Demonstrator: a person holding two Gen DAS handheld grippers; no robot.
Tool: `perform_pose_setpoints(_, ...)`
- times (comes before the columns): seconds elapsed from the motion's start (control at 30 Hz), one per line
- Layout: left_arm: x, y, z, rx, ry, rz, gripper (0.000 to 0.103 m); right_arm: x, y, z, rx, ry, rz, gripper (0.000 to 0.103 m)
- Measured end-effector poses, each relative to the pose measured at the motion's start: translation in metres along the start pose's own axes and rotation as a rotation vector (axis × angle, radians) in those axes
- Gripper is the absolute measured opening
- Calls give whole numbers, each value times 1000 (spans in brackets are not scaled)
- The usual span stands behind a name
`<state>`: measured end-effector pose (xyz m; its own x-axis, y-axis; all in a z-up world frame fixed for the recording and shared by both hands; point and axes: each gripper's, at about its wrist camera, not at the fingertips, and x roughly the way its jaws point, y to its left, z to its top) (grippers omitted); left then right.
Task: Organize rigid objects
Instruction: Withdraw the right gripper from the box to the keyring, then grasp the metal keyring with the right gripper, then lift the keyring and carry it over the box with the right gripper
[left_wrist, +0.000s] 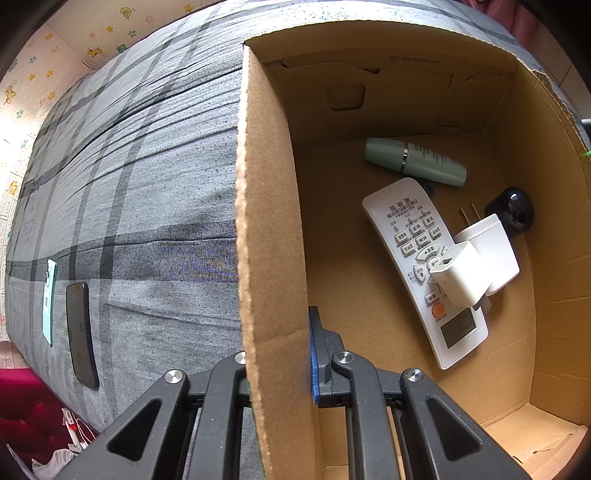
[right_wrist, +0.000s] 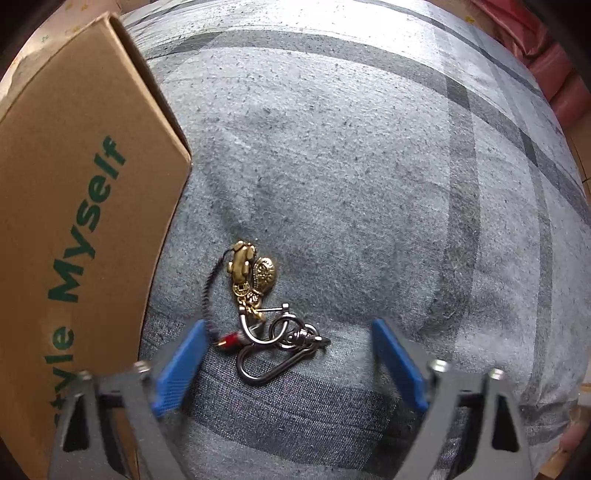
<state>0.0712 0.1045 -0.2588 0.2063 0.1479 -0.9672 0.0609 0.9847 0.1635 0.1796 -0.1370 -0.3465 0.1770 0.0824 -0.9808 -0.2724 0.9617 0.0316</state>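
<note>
1. Two phones (left_wrist: 68, 314) lie flat on the grey plaid bed (left_wrist: 147, 184), well to the left of the cardboard box (left_wrist: 258, 221), likely waiting to be sorted.
2. The left gripper (left_wrist: 280, 369) has its fingers fully closed on the box's left wall, one inside, one outside, probably to steady the box.
3. Inside the box lie a white remote (left_wrist: 406, 236), two white plug adapters (left_wrist: 472, 266) resting on it, a pale green tube (left_wrist: 417, 162) and a black round object (left_wrist: 511, 210).
4. Right of the box, a keychain (right_wrist: 258, 314) with brass charms lies on the bed.
5. The right gripper (right_wrist: 288, 354) points down over the keychain, fingers wide apart either side of it, gripping nothing; a pickup looks next.
</note>
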Motion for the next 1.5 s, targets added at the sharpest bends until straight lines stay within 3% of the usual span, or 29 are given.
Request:
perform_pose_setpoints(0.07,0,0,0,0,0,1,13,-8,-3,2,5,1,3,64)
perform_pose_setpoints(0.17,-1,0,0,-1,-1,1,13,-12,-5,5,3,3,-12,21)
perform_pose_setpoints(0.2,-1,-1,0,-1,-1,1,13,-14,-7,6,9,3,-4,12)
perform_pose_setpoints(0.23,-1,0,0,0,-2,0,13,-15,-8,7,19,5,5,9)
perform_pose_setpoints(0.83,-6,-1,-1,-2,-12,-14,13,-81,4,2,64,-51,25,6)
perform_pose_setpoints(1.5,-3,-1,0,2,-9,-10,13,-141,14,-12,98,-118,-14,6)
